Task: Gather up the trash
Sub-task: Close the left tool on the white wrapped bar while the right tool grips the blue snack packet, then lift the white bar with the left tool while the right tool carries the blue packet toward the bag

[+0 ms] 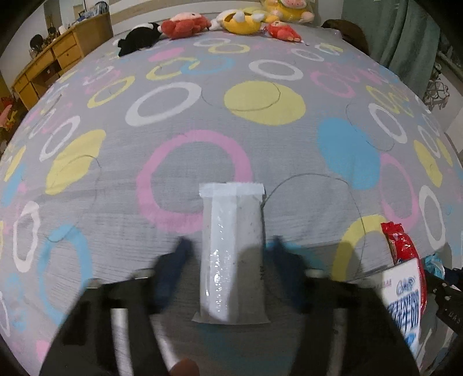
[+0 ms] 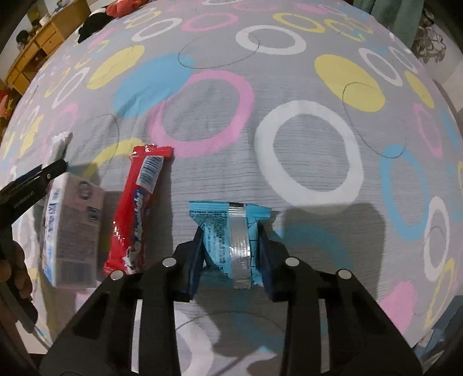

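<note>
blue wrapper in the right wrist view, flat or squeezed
Squeezed: the right gripper has its fingers pressed against the blue wrapper, which bulges up off the bedspread.

Bed [image 1: 202, 162] under a grey cover printed with coloured rings, bearing a white wrapper [image 1: 233, 251], a red wrapper [image 2: 136, 214], a white carton [image 2: 72, 231] just beside it, a blue wrapper [image 2: 228, 231], and plush toys [image 1: 185, 24] along the far edge.

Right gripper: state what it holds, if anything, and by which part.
The right gripper pinches the blue wrapper by its two long side edges, near its lower half; the wrapper buckles between the pads.
</note>
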`<state>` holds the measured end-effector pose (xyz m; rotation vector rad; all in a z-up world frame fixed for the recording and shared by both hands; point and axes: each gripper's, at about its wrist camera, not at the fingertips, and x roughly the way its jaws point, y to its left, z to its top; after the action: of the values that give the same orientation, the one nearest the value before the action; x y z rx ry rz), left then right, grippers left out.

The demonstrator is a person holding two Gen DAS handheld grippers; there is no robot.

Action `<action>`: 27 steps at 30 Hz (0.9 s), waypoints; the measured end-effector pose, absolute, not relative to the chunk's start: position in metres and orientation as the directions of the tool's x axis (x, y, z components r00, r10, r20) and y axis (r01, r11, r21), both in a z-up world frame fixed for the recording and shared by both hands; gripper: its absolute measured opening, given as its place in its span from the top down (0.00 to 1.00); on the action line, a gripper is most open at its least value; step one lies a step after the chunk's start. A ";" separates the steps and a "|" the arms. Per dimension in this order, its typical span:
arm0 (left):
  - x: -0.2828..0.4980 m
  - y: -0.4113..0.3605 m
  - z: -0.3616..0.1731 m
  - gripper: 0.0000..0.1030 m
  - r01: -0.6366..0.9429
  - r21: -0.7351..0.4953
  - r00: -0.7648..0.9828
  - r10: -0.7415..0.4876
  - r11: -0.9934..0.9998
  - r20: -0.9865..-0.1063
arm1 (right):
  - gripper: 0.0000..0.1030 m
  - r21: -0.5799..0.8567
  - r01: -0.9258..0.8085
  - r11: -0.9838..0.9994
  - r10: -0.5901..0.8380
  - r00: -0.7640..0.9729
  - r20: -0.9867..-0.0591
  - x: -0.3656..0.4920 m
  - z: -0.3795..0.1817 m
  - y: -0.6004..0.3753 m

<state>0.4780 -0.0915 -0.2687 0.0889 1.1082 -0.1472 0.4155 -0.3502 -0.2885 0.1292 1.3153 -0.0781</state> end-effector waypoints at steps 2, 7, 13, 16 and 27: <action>0.479 -0.089 -0.268 0.63 0.154 -0.028 0.434 -0.093 0.988 -0.896 | 0.72 0.034 0.113 0.993 0.004 0.255 -0.967 0.415 -0.288 -0.349; 0.480 -0.079 -0.264 0.64 0.136 -0.048 0.435 -0.103 0.990 -0.894 | 0.74 0.025 0.120 0.992 -0.009 0.276 -0.961 0.409 -0.282 -0.351; 0.472 -0.073 -0.253 0.64 0.136 -0.055 0.452 -0.112 0.989 -0.885 | 0.74 0.021 0.114 0.993 -0.014 0.297 -0.955 0.403 -0.271 -0.339; 0.467 -0.071 -0.244 0.64 0.139 -0.054 0.468 -0.114 0.989 -0.877 | 0.74 0.025 0.117 0.993 -0.013 0.315 -0.949 0.396 -0.262 -0.336; 0.430 -0.072 -0.216 0.64 0.191 -0.003 0.524 -0.105 0.982 -0.845 | 0.74 0.029 0.105 0.994 -0.011 0.366 -0.931 0.367 -0.232 -0.334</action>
<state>0.4304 -0.0721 -0.2163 0.0940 1.0046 -0.1775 0.3665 -0.3339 -0.2321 0.0882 1.1945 -0.0745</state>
